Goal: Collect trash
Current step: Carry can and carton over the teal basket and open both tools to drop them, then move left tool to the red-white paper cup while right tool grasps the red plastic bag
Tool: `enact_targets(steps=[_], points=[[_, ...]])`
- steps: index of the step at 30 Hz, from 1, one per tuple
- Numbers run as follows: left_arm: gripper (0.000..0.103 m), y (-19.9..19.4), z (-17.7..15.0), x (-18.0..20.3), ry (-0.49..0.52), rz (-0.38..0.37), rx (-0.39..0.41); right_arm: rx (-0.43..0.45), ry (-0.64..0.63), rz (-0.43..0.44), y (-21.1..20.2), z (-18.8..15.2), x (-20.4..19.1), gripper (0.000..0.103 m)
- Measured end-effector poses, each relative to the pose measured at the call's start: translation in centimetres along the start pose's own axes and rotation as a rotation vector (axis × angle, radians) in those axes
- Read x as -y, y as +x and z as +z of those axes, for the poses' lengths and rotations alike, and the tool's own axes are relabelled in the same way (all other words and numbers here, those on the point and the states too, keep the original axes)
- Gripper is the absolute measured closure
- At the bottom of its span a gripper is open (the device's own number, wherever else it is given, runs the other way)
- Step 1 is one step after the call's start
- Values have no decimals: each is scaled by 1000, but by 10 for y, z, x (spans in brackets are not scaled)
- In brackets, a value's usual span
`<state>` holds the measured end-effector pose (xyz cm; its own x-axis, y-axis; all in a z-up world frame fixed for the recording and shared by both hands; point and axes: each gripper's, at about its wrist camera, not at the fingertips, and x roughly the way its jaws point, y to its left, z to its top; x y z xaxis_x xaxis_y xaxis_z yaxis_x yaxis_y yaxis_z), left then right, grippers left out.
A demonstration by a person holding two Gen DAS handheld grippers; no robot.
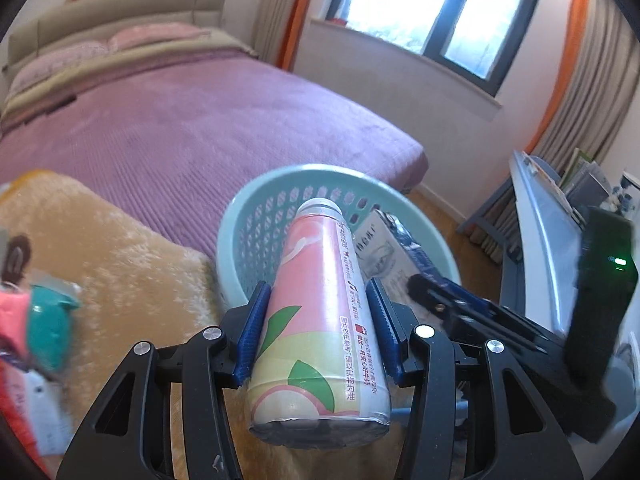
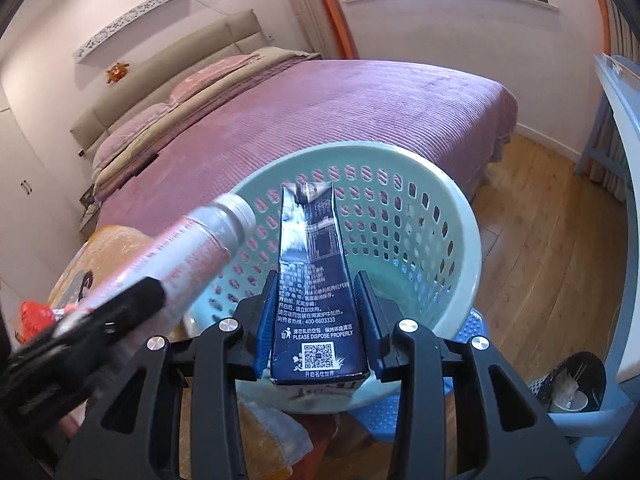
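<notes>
My left gripper (image 1: 316, 304) is shut on a pink and green drink bottle (image 1: 320, 320) and holds it over the near rim of a light teal perforated basket (image 1: 256, 220). My right gripper (image 2: 316, 288) is shut on a dark blue milk carton (image 2: 316, 292) and holds it over the same basket (image 2: 452, 216). The carton also shows in the left wrist view (image 1: 396, 252), with the right gripper (image 1: 460, 304) behind it. The bottle shows in the right wrist view (image 2: 200, 244), coming in from the left in the left gripper (image 2: 120, 308).
A bed with a purple cover (image 1: 180, 120) lies behind the basket. A fuzzy yellow blanket (image 1: 112, 256) and colourful clutter (image 1: 44, 320) lie at left. The basket rests on a blue plastic stool (image 2: 472, 332). A black mesh bin (image 2: 572, 384) stands on the wood floor (image 2: 552, 248). A white desk (image 1: 544, 232) is at right.
</notes>
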<state>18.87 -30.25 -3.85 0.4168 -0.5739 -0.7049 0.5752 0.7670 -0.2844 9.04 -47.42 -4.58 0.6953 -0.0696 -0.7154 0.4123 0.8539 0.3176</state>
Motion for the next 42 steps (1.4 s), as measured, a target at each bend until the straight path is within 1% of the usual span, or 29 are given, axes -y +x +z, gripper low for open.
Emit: enact_targets(steps=[5,7,8,9,13,16,17,18,19,20,21,23,25,29,31,32,35,36,38,39,42], points=[[55,16,-4,-4,-32,-3,-28,1,-8,-25,9,6,0,68],[44,15,-4,-4,-43,-20,-21,-3,-15,-28,10,7,-1,68],[33,11,-4,-5,-51,-23,-12,-7,-13,-27,10,6,-3,68],[31,10,-4,-6,-55,-20,1,-9,-12,-21,11,6,-3,67],[31,-13,-7,-7,-64,-41,36,8,-33,-20,9,5,-7,66],[31,-38,-16,-5,-48,-47,71,19,-40,-2,9,6,-9,66],[31,-46,-18,-4,-40,-47,83,31,-43,9,9,7,-9,63],[31,-54,-20,-1,-30,-51,94,47,-47,15,8,7,-12,52],[31,-61,-22,-1,-19,-53,103,63,-52,13,7,8,-15,45],[31,-74,-28,0,-6,-42,120,92,-55,0,6,9,-19,35],[31,-81,-31,-1,1,-36,130,119,-56,-12,5,10,-22,31],[31,-101,-41,-3,16,-27,152,156,-68,-13,9,12,-30,31],[30,-118,-53,-8,26,-6,165,170,-97,-47,19,15,-41,30],[30,-152,-82,-26,22,40,170,181,-185,-185,49,13,-64,23],[30,-166,-96,-36,2,69,174,194,-230,-267,61,10,-73,23],[30,-171,-101,-41,-7,80,176,213,-257,-308,64,9,-78,23],[30,-190,-120,-62,-63,111,186,291,-325,-391,63,8,-93,13],[30,-192,-124,-68,-75,118,190,289,-361,-417,68,7,-98,13],[30,-203,-131,-78,-104,136,200,252,-388,-435,77,6,-104,13],[30,-208,-135,-83,-116,147,206,244,-374,-431,74,3,-105,13],[30,-221,-144,-94,-136,172,220,229,-327,-362,63,-5,-105,13]])
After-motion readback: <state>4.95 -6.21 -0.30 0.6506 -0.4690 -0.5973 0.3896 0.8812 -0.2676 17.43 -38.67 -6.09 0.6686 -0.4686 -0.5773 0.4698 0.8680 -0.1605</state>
